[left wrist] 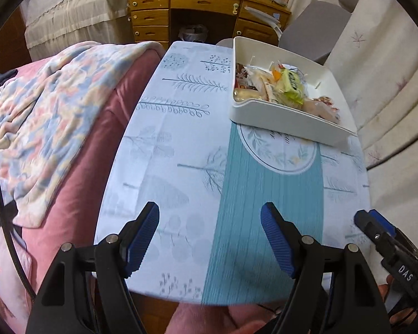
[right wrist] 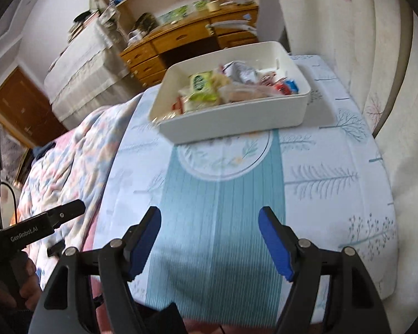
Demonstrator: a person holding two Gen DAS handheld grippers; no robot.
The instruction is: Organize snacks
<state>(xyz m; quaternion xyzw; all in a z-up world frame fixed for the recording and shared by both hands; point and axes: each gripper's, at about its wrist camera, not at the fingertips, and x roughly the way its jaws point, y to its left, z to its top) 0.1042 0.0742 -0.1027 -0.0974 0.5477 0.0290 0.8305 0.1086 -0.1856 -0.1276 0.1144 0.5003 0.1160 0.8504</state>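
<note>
A white rectangular bin [left wrist: 278, 114] [right wrist: 231, 119] stands at the far end of the small table and holds several wrapped snacks, among them a green packet [left wrist: 291, 85] [right wrist: 202, 85]. My left gripper [left wrist: 210, 220] is open and empty, low over the table's near edge, well short of the bin. My right gripper [right wrist: 210, 218] is open and empty too, over the teal stripe at the near end. Each gripper shows at the edge of the other's view: the right one in the left wrist view [left wrist: 376, 228], the left one in the right wrist view [right wrist: 67, 208].
The table wears a pale blue cloth [left wrist: 181, 144] [right wrist: 334, 183] with tree prints. A pink bed with a floral blanket [left wrist: 33, 128] [right wrist: 69, 161] runs along its left. Curtains [left wrist: 390, 97] hang at the right. A wooden desk [left wrist: 197, 11] and a grey chair [left wrist: 315, 25] stand behind.
</note>
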